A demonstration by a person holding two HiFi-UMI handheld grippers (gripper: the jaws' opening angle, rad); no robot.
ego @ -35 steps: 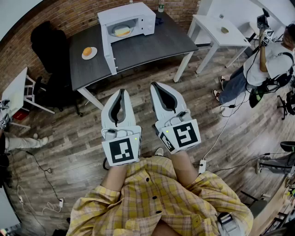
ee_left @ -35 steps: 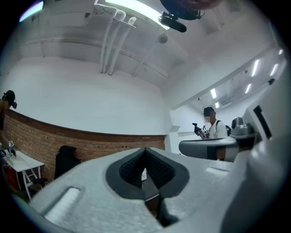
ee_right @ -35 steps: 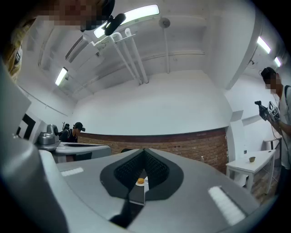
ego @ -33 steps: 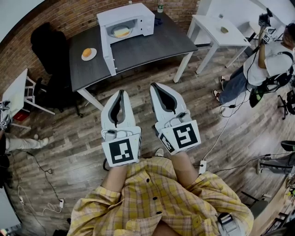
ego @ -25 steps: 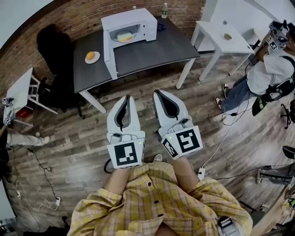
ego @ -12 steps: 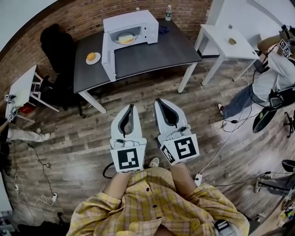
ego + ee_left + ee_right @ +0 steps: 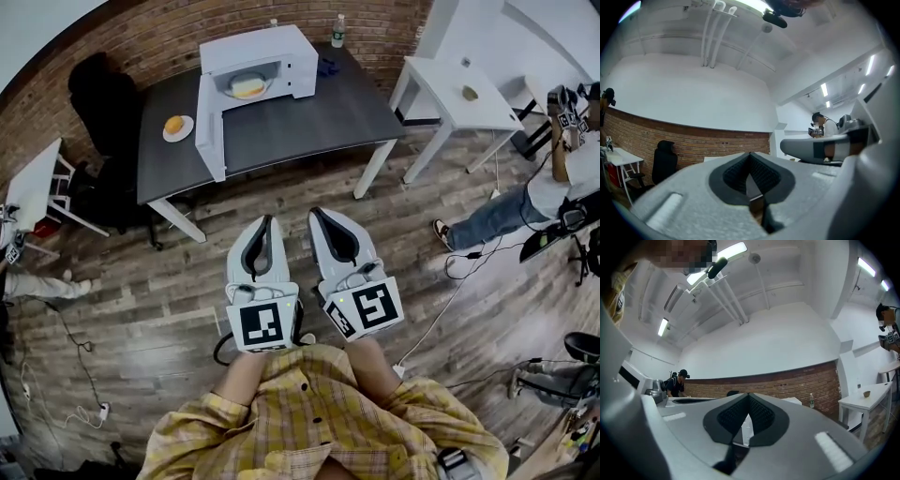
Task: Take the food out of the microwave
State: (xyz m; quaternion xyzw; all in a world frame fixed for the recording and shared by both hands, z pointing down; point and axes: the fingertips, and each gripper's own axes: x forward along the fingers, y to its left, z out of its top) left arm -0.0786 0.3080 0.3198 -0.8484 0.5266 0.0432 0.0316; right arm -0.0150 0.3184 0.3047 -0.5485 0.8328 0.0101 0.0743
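A white microwave (image 7: 255,58) stands at the back of a dark table (image 7: 309,108), its door (image 7: 208,127) swung open to the left. Inside lies yellowish food on a plate (image 7: 247,86). Both grippers hang over the wooden floor, well short of the table. My left gripper (image 7: 267,219) is shut with nothing in it, its jaws meeting at the tips (image 7: 750,154). My right gripper (image 7: 314,213) beside it is shut and empty too (image 7: 749,394). Both point towards the table.
A plate with a bun (image 7: 177,126) sits on the table's left part, a bottle (image 7: 338,28) at its back. A black chair (image 7: 98,94) stands left, a white side table (image 7: 445,80) with a small bowl (image 7: 470,93) right. A person (image 7: 562,178) and cables (image 7: 450,281) are at right.
The head view has shifted, so the table and microwave sit a little differently in frame. The grippers stay shut, side by side, slightly lower. The person at right has drifted towards the edge.
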